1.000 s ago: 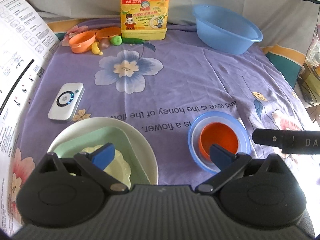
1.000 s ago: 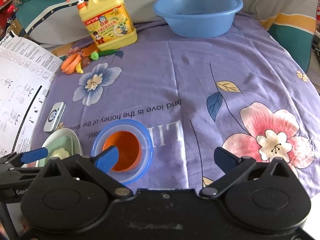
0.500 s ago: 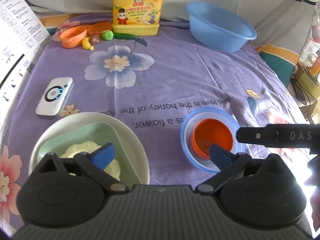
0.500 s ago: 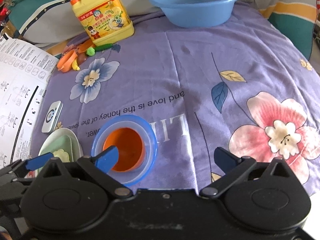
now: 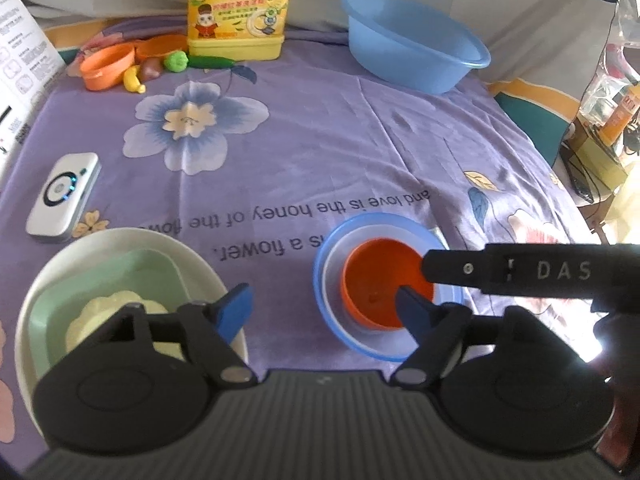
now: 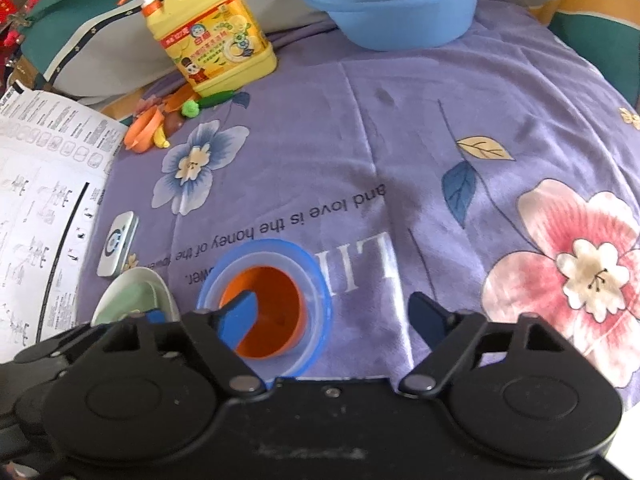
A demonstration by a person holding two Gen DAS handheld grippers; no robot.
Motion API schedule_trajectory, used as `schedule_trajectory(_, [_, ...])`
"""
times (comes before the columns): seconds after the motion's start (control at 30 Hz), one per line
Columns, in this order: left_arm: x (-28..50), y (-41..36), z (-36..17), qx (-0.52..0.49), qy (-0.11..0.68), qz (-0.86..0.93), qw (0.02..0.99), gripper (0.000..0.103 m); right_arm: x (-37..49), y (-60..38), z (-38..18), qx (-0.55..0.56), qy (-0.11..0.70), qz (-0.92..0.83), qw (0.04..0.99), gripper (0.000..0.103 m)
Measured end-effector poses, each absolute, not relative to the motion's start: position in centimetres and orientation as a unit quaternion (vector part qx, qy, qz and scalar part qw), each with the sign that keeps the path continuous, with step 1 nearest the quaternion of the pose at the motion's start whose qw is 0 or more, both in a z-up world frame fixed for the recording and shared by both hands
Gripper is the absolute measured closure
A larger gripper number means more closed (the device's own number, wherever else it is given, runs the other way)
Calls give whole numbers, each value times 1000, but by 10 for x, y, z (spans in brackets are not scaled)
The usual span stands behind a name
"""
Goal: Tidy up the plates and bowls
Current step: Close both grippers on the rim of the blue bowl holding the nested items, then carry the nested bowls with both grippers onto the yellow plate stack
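Observation:
An orange bowl (image 5: 378,280) sits nested in a white bowl inside a blue bowl (image 5: 326,292) on the purple cloth; the stack also shows in the right wrist view (image 6: 276,292). A white plate (image 5: 120,240) holds a green square dish (image 5: 100,276) with a cream scalloped plate (image 5: 108,308) inside; its edge shows in the right wrist view (image 6: 136,284). My left gripper (image 5: 324,312) is open and empty, between the two stacks. My right gripper (image 6: 336,316) is open and empty, its left finger over the orange bowl. A right finger (image 5: 520,272) crosses the left wrist view.
A yellow detergent jug (image 5: 240,4) and a large blue basin (image 5: 412,44) stand at the back. Orange toy dishes and toy fruit (image 5: 120,68) lie at back left. A white remote-like device (image 5: 64,196) and an instruction sheet (image 6: 40,208) lie left.
Both grippers have moved forward and lower toward the bowl stack. The right gripper's finger has reached further left across the left wrist view, over the orange bowl.

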State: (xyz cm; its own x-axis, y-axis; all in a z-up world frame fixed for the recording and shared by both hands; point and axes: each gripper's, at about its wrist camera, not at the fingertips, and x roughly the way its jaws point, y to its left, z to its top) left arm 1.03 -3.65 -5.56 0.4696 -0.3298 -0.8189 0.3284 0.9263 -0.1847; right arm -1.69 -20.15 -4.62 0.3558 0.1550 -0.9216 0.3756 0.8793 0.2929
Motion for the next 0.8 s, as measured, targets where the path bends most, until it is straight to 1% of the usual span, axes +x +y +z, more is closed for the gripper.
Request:
schedule_trajectory(0.03, [11, -37, -56, -5, 480, -195, 855, 33, -16, -200, -47, 234, 563, -67, 790, 24])
schedule_trajectory(0.1, [13, -37, -58, -11, 484, -200, 852, 42, -14, -197, -48, 233, 564, -60, 790, 28])
schedule_trajectory(0.13, [13, -38, -60, -15, 487, -203, 849, 44, -13, -196, -48, 232, 564, -58, 791, 31])
schedule_trajectory(0.2, [15, -38, -62, -22, 493, -207, 845, 54, -11, -193, -49, 228, 564, -52, 792, 37])
schedule_trajectory(0.27, [16, -37, -65, -30, 498, -208, 841, 62, -10, -190, -51, 225, 566, -46, 791, 46])
schedule_trajectory(0.3, [16, -37, -66, -36, 500, -209, 840, 64, -10, -189, -52, 224, 568, -44, 791, 49])
schedule_trajectory(0.37, [16, -38, -68, -40, 504, -211, 837, 68, -9, -186, -53, 222, 567, -41, 792, 60])
schedule_trajectory(0.4, [15, -39, -69, -39, 504, -211, 837, 70, -9, -185, -53, 217, 568, -41, 793, 64])
schedule_trajectory(0.47, [14, -40, -68, -34, 503, -207, 839, 72, -9, -184, -53, 208, 567, -44, 796, 67])
schedule_trajectory(0.53, [14, -40, -67, -35, 504, -206, 838, 73, -8, -182, -52, 205, 568, -46, 796, 68])
schedule_trajectory(0.8, [11, -38, -63, -32, 507, -190, 840, 73, -2, -172, -50, 188, 573, -44, 796, 68])
